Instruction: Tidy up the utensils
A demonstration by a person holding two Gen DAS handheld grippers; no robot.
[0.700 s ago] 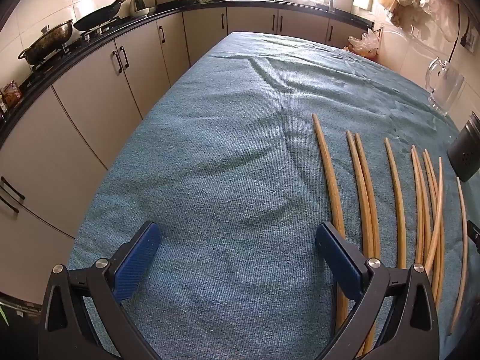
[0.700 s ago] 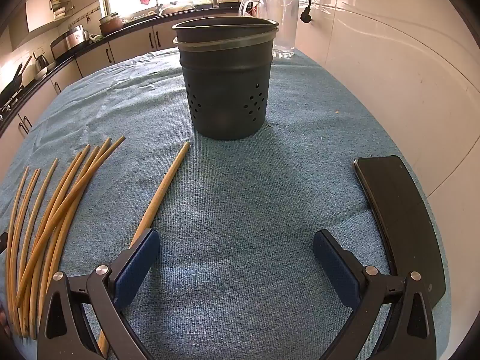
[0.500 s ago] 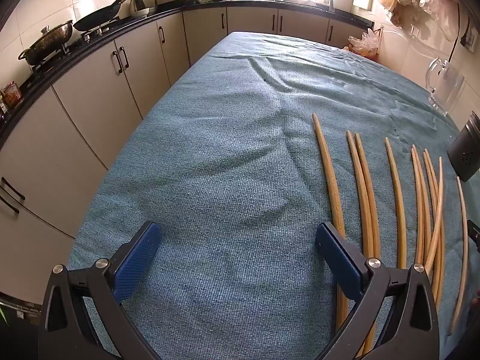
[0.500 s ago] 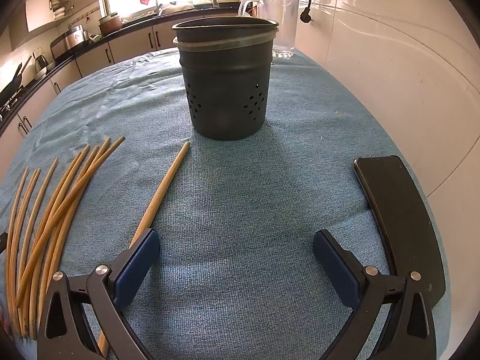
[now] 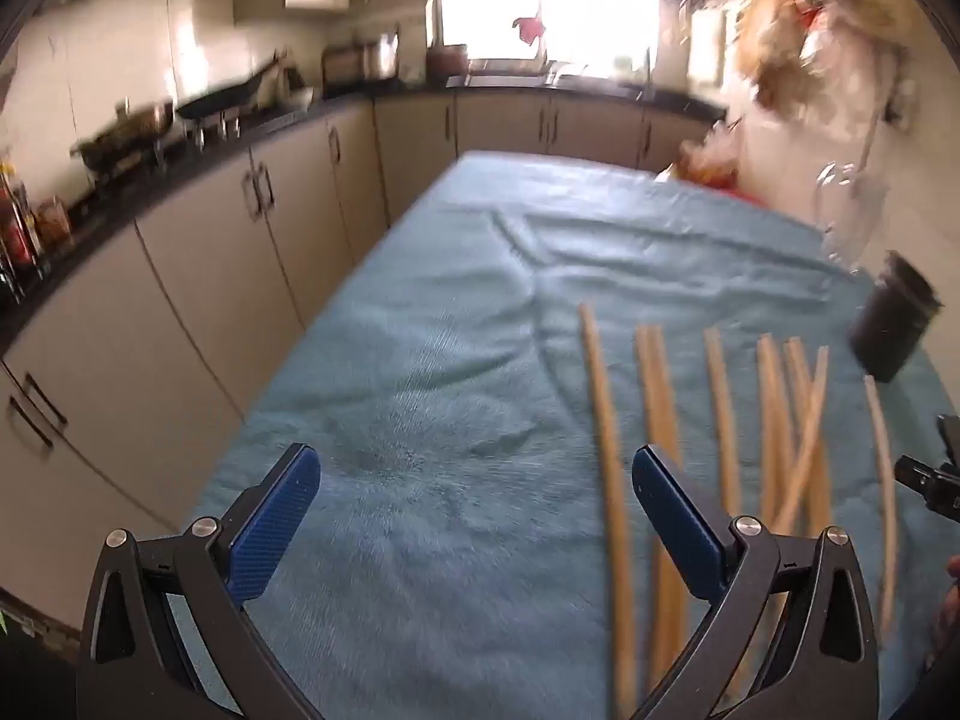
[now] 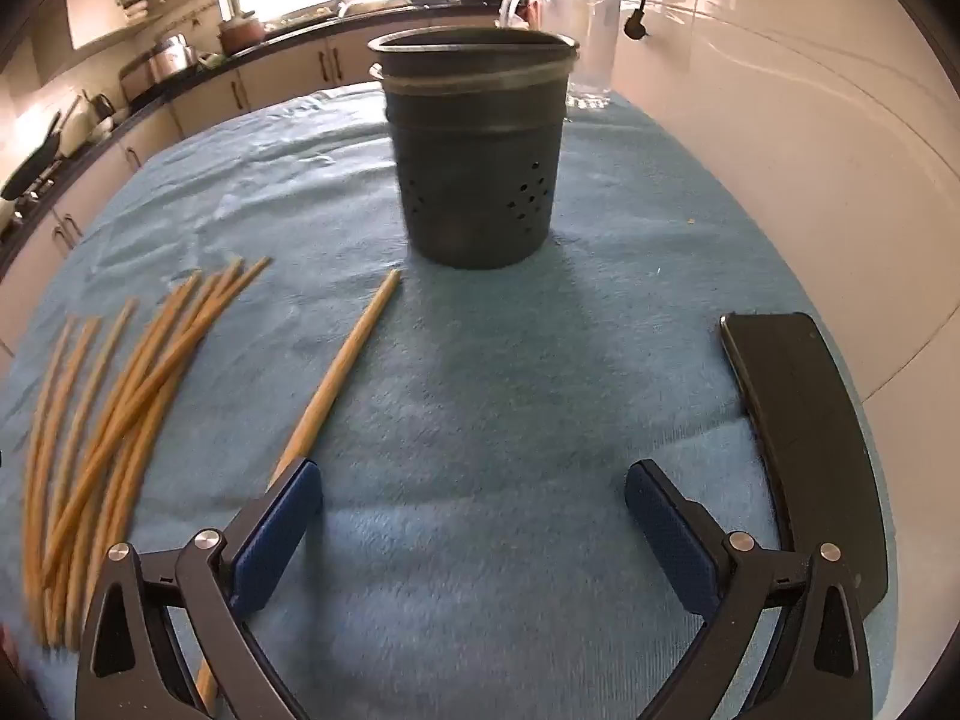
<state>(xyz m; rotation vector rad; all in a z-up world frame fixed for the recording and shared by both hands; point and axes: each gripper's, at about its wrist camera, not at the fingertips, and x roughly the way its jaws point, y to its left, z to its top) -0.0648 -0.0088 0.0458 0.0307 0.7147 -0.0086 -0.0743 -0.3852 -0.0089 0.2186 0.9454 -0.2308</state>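
Chopsticks lie flat on the blue towel that covers the table, all to one side of the dark perforated utensil holder. The holder stands upright on the towel and serves as the landmark below.

1. One single chopstick lies apart from the others, its far tip close to the base of the holder but not touching it.
2. The remaining chopsticks form a loose fan farther from the holder, on the same side; several cross or overlap each other.
3. A clear glass jug stands just behind the holder, near the tiled wall.
4. A black phone lies flat on the towel on the opposite side of the holder from the chopsticks, well apart from it.

Right gripper: jaws spread wide, nothing between the pads. Its near pad sits over the thick end of the single chopstick; whether it touches cannot be told.

Left gripper: jaws spread wide and empty, held over the towel far from the holder. The outermost chopstick of the fan passes between its blue pads, close to one of them. This view is blurred.
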